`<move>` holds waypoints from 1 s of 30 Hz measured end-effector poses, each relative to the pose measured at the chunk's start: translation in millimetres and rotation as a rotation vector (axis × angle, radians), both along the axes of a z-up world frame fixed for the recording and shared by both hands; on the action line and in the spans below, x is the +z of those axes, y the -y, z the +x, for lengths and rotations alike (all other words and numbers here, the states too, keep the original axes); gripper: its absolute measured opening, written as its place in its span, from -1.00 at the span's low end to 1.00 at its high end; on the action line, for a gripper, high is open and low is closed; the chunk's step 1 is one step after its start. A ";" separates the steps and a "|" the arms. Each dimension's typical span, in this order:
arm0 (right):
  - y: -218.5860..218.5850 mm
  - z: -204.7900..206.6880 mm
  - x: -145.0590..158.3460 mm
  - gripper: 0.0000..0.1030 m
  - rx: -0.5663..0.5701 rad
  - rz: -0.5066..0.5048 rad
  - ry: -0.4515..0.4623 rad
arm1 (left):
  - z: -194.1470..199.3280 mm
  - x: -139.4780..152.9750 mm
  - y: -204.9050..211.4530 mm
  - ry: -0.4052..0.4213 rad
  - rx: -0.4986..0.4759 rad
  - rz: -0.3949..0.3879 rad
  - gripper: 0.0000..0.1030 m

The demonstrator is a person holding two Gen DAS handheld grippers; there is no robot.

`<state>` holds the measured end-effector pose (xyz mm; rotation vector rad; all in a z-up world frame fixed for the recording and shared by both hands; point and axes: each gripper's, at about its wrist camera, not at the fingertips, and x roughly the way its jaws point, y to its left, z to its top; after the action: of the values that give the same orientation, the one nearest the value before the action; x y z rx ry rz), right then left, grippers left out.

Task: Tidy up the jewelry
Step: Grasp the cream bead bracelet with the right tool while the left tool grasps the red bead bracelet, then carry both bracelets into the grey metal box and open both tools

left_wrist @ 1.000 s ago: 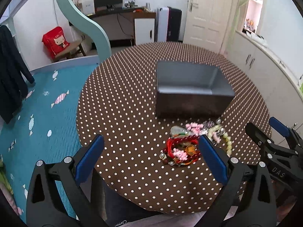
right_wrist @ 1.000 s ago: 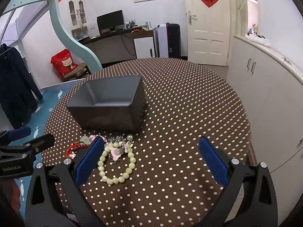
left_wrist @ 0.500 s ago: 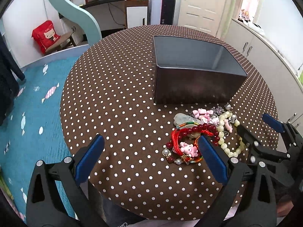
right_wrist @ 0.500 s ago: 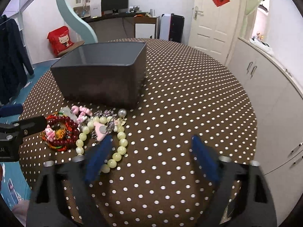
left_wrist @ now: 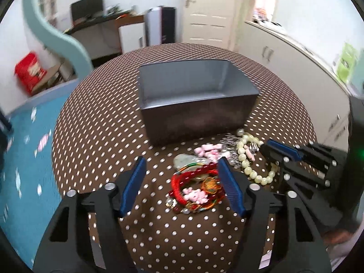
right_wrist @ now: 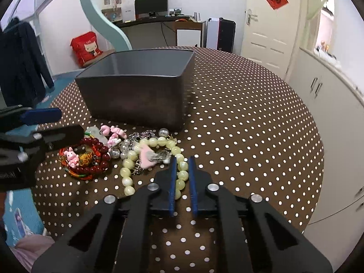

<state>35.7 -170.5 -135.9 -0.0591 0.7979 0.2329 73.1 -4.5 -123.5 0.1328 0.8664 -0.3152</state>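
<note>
I am looking down at a round table [right_wrist: 250,118] under a brown cloth with white dots, and a dark grey open box [right_wrist: 141,95] is standing near its middle. The jewelry is lying in a loose heap on the cloth just in front of the box. My right gripper [right_wrist: 182,166] is sitting over the near end of the pale green bead bracelet [right_wrist: 127,173]; its jaws have just been closing, and the blue pads are now pinching the strand, with a couple of beads showing in the narrow gap between them. The rest of that bracelet is curving away to the left, lying against a pink charm [right_wrist: 146,157] and some silvery chain and pearl pieces [right_wrist: 136,137]. My left gripper [left_wrist: 182,170] is hanging over the red beaded bracelet [left_wrist: 195,186], which is tangled with orange cord and a small pink figure. Its jaws have also just been closing, but they are standing partly spread, one pad off to the left over bare cloth and the other at the right edge of the red tangle, and I cannot tell whether that pad is touching it. The left wrist view is blurred.
</note>
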 end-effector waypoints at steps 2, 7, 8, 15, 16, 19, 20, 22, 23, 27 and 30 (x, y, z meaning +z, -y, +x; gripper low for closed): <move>6.7 1.2 1.2 -0.83 -0.008 0.027 -0.009 | 0.4 -0.3 7.0 0.010 -0.048 0.022 0.03; 16.5 -1.8 11.4 -0.83 -0.017 0.066 0.014 | 5.4 -13.1 23.7 0.004 -0.178 0.131 -0.41; 18.5 -3.0 12.9 -0.83 -0.017 0.070 0.018 | 4.8 -16.8 26.6 -0.001 -0.203 0.150 -0.45; 26.3 -8.2 17.1 -0.83 -0.032 0.093 0.029 | 12.1 -25.1 37.8 -0.037 -0.352 0.223 -0.80; 26.6 -8.8 16.5 -0.83 -0.036 0.092 0.030 | 14.7 -25.9 38.2 -0.049 -0.352 0.215 -0.82; 28.1 -12.1 16.0 -0.83 -0.042 0.106 0.031 | 21.5 -24.8 34.1 -0.076 -0.323 0.190 -0.86; 29.6 -13.1 16.9 -0.83 -0.045 0.114 0.034 | 23.8 -23.3 30.7 -0.082 -0.314 0.173 -0.87; 31.9 -14.9 19.5 -0.83 -0.051 0.115 0.045 | 28.7 -20.1 24.8 -0.096 -0.287 0.130 -0.87; 33.0 -15.7 21.2 -0.83 -0.052 0.117 0.050 | 30.3 -17.6 20.7 -0.101 -0.277 0.113 -0.87; 36.7 -17.6 27.7 -0.83 -0.048 0.136 0.066 | 37.0 -4.8 5.5 -0.104 -0.220 0.032 -0.87; 37.0 -19.8 35.0 -0.83 -0.038 0.131 0.087 | 36.3 5.1 -1.5 -0.092 -0.188 -0.023 -0.87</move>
<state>15.9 -207.5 -101.0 0.0692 0.6947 0.2447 109.4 -3.0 -118.4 0.1803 0.9433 -0.5103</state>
